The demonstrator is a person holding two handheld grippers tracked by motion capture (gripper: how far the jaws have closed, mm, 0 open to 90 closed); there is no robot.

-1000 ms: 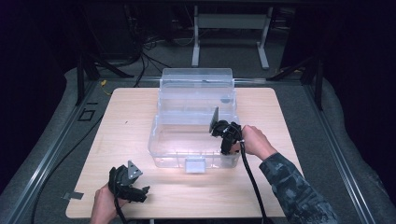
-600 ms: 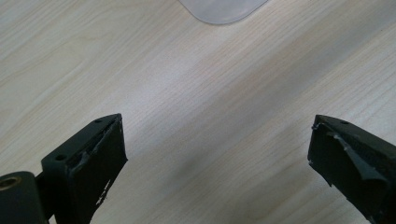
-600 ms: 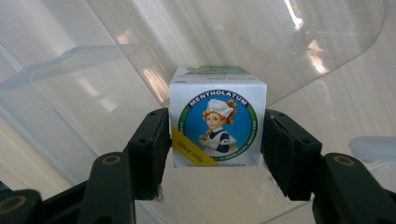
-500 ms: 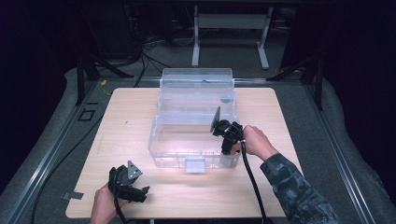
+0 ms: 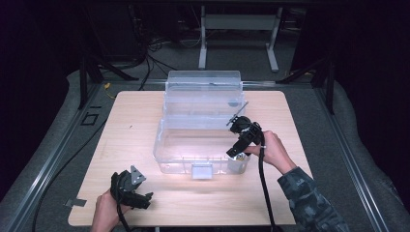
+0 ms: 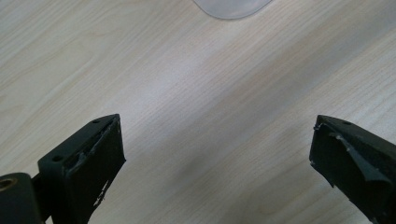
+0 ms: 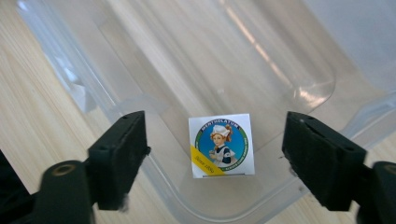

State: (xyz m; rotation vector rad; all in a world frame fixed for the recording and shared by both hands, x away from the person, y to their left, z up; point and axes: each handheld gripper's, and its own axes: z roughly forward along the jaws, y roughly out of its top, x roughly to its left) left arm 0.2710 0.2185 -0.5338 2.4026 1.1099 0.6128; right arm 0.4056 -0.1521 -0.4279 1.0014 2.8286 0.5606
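A clear plastic bin (image 5: 161, 145) stands mid-table with its lid (image 5: 203, 89) tipped up behind it. A small white box with a round blue-and-green label (image 7: 222, 145) lies flat on the bin's floor in a corner (image 7: 233, 207). My right gripper (image 5: 235, 151) hangs over the bin's front right corner. Its jaws have just been opening, and in the right gripper view the right gripper (image 7: 215, 140) stands wide of the little box without touching it. My left gripper (image 5: 144, 200) rests low at the table's front left, and the left gripper (image 6: 215, 140) is open over bare wood.
The wooden table (image 5: 130, 125) has free surface on both sides of the bin. A rounded clear plastic tab (image 6: 231, 7) shows at the top of the left gripper view. Dark floor, cables and a metal stand (image 5: 237, 29) lie beyond the table.
My right gripper has lifted a little and drawn back toward the bin's front right corner, and its jaws have spread. The left hand has stayed put.
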